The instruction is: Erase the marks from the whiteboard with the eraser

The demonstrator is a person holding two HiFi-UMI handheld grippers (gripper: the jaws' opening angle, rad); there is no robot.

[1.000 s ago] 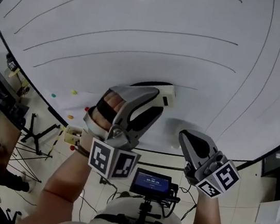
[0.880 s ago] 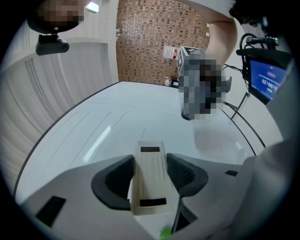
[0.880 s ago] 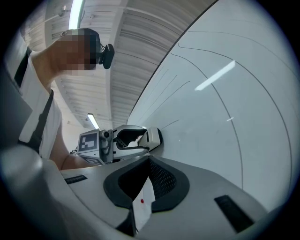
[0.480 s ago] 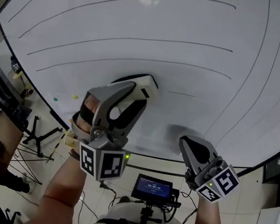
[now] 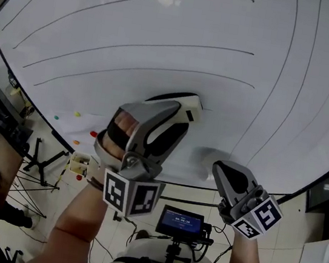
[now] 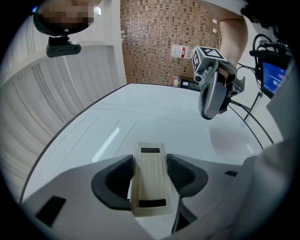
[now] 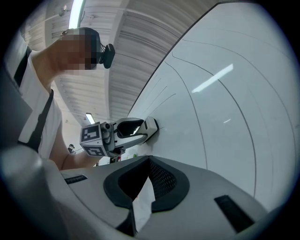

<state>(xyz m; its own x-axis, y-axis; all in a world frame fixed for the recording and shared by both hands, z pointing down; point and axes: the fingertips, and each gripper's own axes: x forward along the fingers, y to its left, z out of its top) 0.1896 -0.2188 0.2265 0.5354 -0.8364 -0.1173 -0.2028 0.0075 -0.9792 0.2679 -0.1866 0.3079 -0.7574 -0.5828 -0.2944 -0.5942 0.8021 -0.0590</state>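
Note:
The whiteboard (image 5: 167, 30) fills the head view and carries several long curved black lines (image 5: 143, 69). My left gripper (image 5: 182, 115) is shut on the cream eraser (image 5: 187, 111), which lies flat against the board's lower middle. In the left gripper view the eraser (image 6: 149, 180) sits between the dark pads (image 6: 115, 180) of my left gripper (image 6: 149, 171), over the board (image 6: 140, 122). My right gripper (image 5: 225, 169) hovers shut and empty near the board's lower edge, to the right of the eraser. In the right gripper view, the right gripper (image 7: 149, 183) faces the left gripper (image 7: 124, 133).
Small coloured magnets (image 5: 77, 114) dot the board's lower left corner. The dark frame (image 5: 44, 119) runs along the board's bottom edge. A small lit screen (image 5: 180, 220) hangs at the person's chest. Tripod legs (image 5: 41, 155) and cables stand on the tiled floor at left.
The left gripper slid the eraser left along the board, then back to the right. The right gripper has stayed almost in place.

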